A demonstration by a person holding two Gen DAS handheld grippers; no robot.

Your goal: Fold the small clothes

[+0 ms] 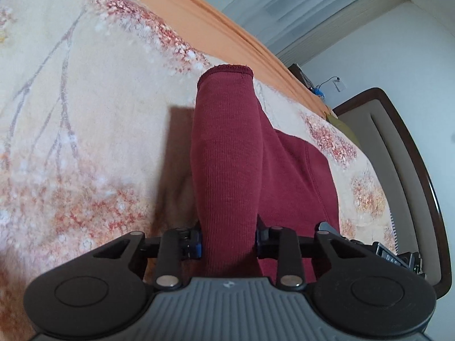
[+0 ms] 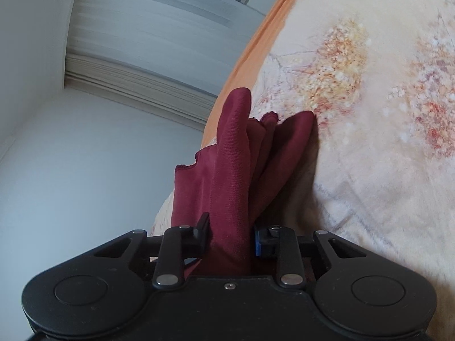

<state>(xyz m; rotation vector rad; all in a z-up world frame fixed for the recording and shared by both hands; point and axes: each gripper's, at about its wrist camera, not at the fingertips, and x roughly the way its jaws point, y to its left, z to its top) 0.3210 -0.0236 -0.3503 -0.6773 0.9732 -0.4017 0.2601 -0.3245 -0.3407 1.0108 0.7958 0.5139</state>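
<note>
In the left wrist view, the floral bedspread [image 1: 99, 113] fills the picture from nine o'clock round to twelve, cream with red and orange blossom sprays and thin grey branches. An orange sheet [image 1: 216, 20] runs along its far edge from twelve towards three o'clock. At the centre lies the dark red knitted garment [image 1: 227, 156]: a sleeve-like tube rises from six o'clock to its stitched hem near the middle, with more of the cloth spreading on the bedspread towards four o'clock. The left tongs [image 1: 229, 243] at six o'clock are drawn in on this tube, blue-faced pads pressing it from both sides. A padded headboard [image 1: 398, 170] with a dark wooden rim stands at three o'clock, and pale curtains [image 1: 312, 8] hang at one o'clock.

In the right wrist view, a white wall [image 2: 85, 170] takes up nine o'clock, with the curtains [image 2: 156, 28] at eleven. The same garment [image 2: 233, 170] stands bunched in folds at the centre, lifted partly off the bed, one raw edge flaring towards nine o'clock. The right tongs [image 2: 231, 238] at six o'clock are narrowed on the gathered cloth, pads against it. The orange sheet [image 2: 256, 42] and the bedspread [image 2: 369, 113] fill one to four o'clock.
</note>
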